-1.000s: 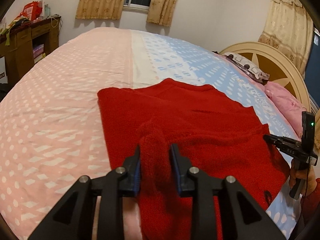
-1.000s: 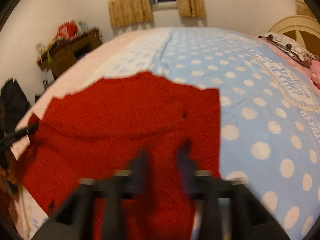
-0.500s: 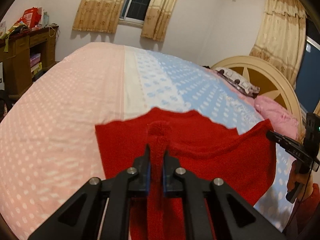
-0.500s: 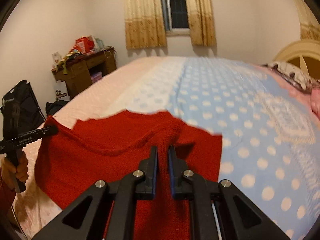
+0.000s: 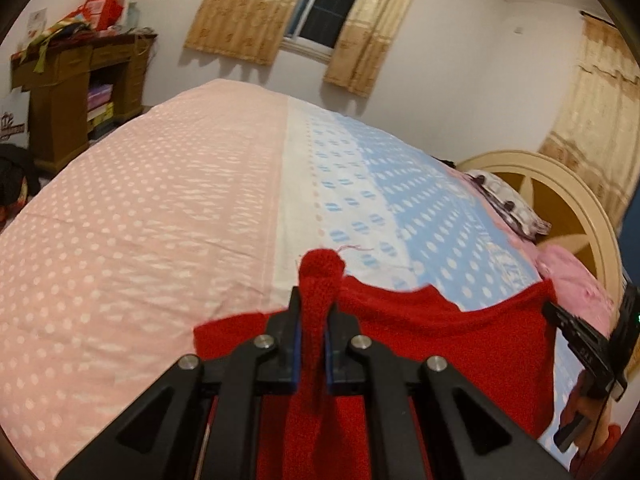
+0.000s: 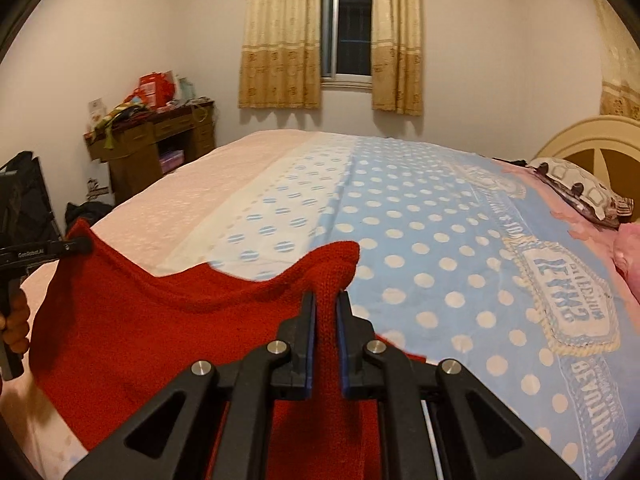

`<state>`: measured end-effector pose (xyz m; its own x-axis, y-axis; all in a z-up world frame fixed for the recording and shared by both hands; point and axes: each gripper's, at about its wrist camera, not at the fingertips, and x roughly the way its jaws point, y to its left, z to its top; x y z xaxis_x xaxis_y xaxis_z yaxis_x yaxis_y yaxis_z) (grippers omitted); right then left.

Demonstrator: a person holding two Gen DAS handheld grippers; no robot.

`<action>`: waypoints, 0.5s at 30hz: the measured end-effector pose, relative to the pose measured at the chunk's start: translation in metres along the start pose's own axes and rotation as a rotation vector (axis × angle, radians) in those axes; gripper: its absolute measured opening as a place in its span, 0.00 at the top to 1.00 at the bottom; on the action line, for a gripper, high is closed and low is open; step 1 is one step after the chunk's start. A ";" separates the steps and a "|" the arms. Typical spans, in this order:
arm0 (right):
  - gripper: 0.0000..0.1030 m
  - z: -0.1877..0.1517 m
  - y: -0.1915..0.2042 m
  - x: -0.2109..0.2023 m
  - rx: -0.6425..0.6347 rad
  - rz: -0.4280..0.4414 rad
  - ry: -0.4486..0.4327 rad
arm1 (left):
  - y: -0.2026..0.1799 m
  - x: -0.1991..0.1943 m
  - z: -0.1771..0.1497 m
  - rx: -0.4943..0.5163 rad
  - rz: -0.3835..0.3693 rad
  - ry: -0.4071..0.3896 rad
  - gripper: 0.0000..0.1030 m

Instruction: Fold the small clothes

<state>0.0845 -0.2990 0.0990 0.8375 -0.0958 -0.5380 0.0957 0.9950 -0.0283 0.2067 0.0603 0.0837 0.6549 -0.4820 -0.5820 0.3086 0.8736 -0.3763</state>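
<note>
A red knit sweater (image 5: 460, 344) hangs lifted above the bed, stretched between my two grippers. My left gripper (image 5: 311, 320) is shut on one corner of it, with a bunch of knit sticking up between the fingers. My right gripper (image 6: 326, 312) is shut on the opposite corner of the sweater (image 6: 160, 332). In the left wrist view the right gripper (image 5: 560, 316) shows at the right edge, pinching the cloth. In the right wrist view the left gripper (image 6: 76, 246) shows at the far left. The sweater's lower part is hidden behind the grippers.
The bed (image 6: 440, 220) has a pink, white and blue dotted cover. A cream headboard (image 5: 560, 184) and pillows (image 6: 580, 194) lie to the right. A wooden desk (image 6: 160, 148) with clutter stands at the left wall. A curtained window (image 6: 346, 36) is at the back.
Both grippers shut on the sweater's corners and lifted it off the bed. The sweater lay flat a second ago and now hangs raised between them.
</note>
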 end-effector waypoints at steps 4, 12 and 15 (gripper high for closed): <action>0.92 0.005 -0.012 0.032 0.032 -0.049 0.010 | 0.008 0.026 0.005 -0.046 0.051 0.007 0.92; 0.92 -0.033 -0.008 0.123 -0.012 -0.159 0.243 | 0.023 0.087 -0.019 -0.068 0.225 0.149 0.86; 0.91 -0.033 -0.002 0.126 -0.051 -0.178 0.258 | 0.026 0.090 -0.017 -0.079 0.236 0.164 0.82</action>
<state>0.1723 -0.3121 0.0037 0.6452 -0.2646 -0.7167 0.1953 0.9641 -0.1801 0.2617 0.0385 0.0098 0.5800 -0.2760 -0.7665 0.1022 0.9581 -0.2677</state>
